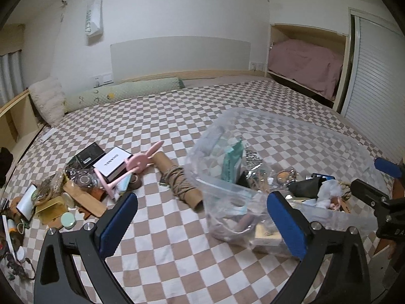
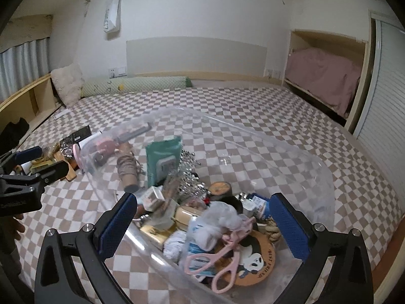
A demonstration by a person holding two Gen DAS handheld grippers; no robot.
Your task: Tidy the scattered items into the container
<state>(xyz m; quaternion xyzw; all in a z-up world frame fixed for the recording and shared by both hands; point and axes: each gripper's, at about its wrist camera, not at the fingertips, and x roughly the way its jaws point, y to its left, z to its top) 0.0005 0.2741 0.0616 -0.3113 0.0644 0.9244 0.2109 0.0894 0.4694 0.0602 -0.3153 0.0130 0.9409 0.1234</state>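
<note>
Scattered items, including a white lettered box, a pink rabbit-shaped holder and a rope-wound cardboard tube, lie at lower left of the left wrist view on the checked bed. The clear plastic container stands at centre right, partly filled. The left claw is released, with nothing between its blue pads. The right claw is likewise released, hovering over the container's contents, where pink scissors lie. For the next pick, judged best practice: approach the tube square-on, close across its width, and lift clear of the container rim before release.
</note>
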